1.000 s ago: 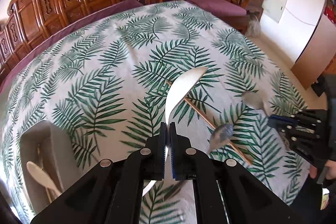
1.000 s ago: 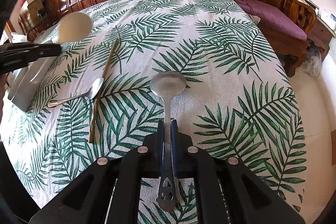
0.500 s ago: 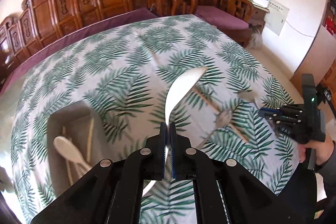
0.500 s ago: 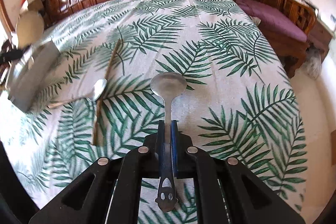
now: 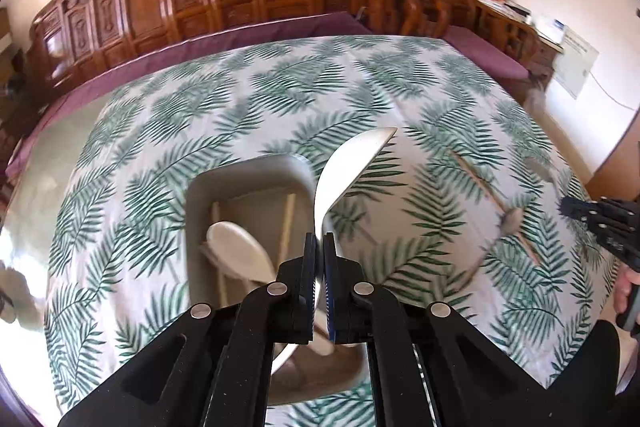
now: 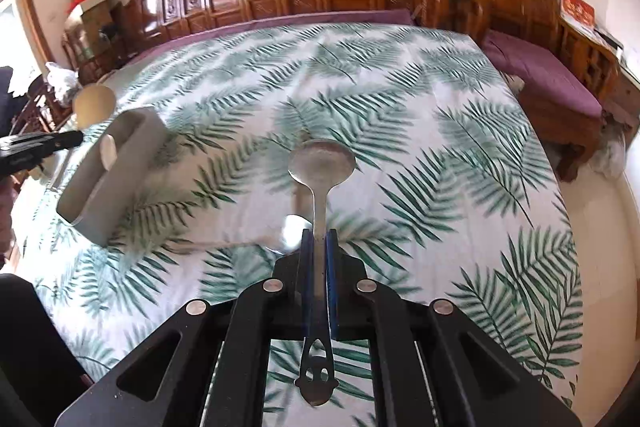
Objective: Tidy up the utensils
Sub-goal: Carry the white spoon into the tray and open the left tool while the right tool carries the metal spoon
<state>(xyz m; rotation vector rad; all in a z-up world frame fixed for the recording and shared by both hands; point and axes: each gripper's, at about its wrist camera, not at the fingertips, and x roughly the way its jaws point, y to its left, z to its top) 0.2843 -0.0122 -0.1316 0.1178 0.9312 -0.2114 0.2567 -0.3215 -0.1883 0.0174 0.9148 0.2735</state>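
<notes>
We are holding a white rice paddle pinched by its handle in the left gripper, blade pointing up and away, directly over the grey utensil tray. The right gripper is clamping a steel ladle, with the tray lying well off to its left.

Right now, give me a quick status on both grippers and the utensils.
Left gripper shut on white spoon, over the grey bin. Right gripper shut on metal spoon. One spoon and chopstick left on table. Path clear.
</notes>
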